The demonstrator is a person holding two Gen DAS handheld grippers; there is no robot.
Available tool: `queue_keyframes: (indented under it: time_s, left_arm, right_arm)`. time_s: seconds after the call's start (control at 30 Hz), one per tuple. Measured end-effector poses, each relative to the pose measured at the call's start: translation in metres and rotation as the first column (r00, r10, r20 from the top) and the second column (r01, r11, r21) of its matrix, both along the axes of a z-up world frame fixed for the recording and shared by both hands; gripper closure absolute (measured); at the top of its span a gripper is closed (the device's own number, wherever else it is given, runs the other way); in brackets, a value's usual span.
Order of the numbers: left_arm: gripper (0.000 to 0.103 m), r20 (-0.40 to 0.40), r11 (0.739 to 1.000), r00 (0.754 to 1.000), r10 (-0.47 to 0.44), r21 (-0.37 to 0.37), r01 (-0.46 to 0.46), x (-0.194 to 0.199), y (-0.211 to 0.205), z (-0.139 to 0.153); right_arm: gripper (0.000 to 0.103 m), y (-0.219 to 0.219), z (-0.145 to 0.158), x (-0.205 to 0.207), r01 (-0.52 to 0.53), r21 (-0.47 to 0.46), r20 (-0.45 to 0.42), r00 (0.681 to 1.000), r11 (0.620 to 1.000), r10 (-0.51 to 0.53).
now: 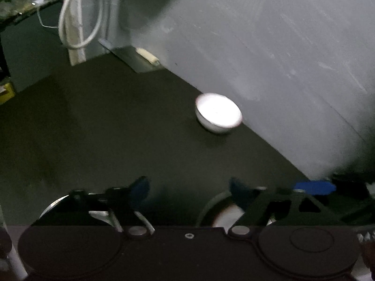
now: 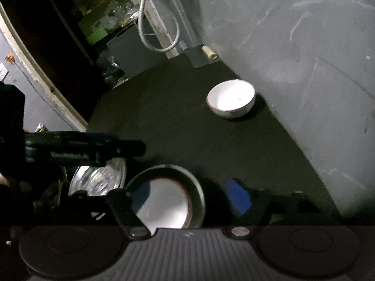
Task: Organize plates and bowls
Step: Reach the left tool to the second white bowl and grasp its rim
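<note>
My two hand-held grippers, jaws wide, hold nothing over the dark worktop point(image 2: 178, 126).
Right hand-held gripper point(image 2: 189, 199) straddles a dark-rimmed plate point(image 2: 168, 201); left hand-held gripper point(image 1: 189, 192) faces a white bowl point(image 1: 218, 112).

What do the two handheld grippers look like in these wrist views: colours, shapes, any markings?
Both are black. The left gripper has a smooth dark body with two round discs, silver pivot bolts, and dark blue fingertips. The right gripper has a ribbed grey centre panel between similar discs, and brighter blue pads. No sleeves or cables of theirs are clearly visible.
</note>
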State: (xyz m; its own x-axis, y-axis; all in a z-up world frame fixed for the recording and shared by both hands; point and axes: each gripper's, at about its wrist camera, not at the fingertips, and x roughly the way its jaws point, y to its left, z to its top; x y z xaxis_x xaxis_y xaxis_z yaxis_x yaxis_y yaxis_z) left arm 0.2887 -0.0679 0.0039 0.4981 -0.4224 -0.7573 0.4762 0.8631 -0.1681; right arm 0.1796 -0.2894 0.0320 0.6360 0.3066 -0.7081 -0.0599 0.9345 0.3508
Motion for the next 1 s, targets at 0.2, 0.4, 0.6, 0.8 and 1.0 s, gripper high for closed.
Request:
queue_keyframes:
  time_s: [0.2, 0.4, 0.6, 0.8, 1.0]
  left_arm:
    - [0.002, 0.028, 0.996, 0.996, 0.088, -0.007, -0.087, 0.034, -0.007, 0.003]
    - [0.002, 0.035, 0.992, 0.992, 0.123, -0.011, -0.123, 0.071, -0.028, -0.001]
    - [0.002, 0.033, 0.994, 0.994, 0.104, -0.013, -0.104, 0.109, -0.056, -0.014]
    - [0.002, 0.009, 0.998, 0.998, 0.057, 0.005, -0.057, 0.125, -0.08, -0.029]
    - [0.007, -0.017, 0.998, 0.998, 0.059, -0.007, -0.059, 0.131, -0.085, -0.039]
  right_arm:
    - [0.003, -0.012, -0.001, 0.022, 0.079, 0.001, 0.033, 0.996, 0.997, -0.079]
    - [0.002, -0.022, -0.014, 0.058, 0.187, 0.011, 0.033, 0.982, 0.982, -0.187]
    - [0.005, -0.032, -0.029, 0.09, 0.28, 0.052, 0.029, 0.959, 0.958, -0.282]
    - [0.01, -0.039, -0.041, 0.109, 0.338, 0.062, 0.023, 0.94, 0.939, -0.34]
    - [0.019, -0.041, -0.05, 0.119, 0.358, 0.068, 0.018, 0.933, 0.931, -0.359]
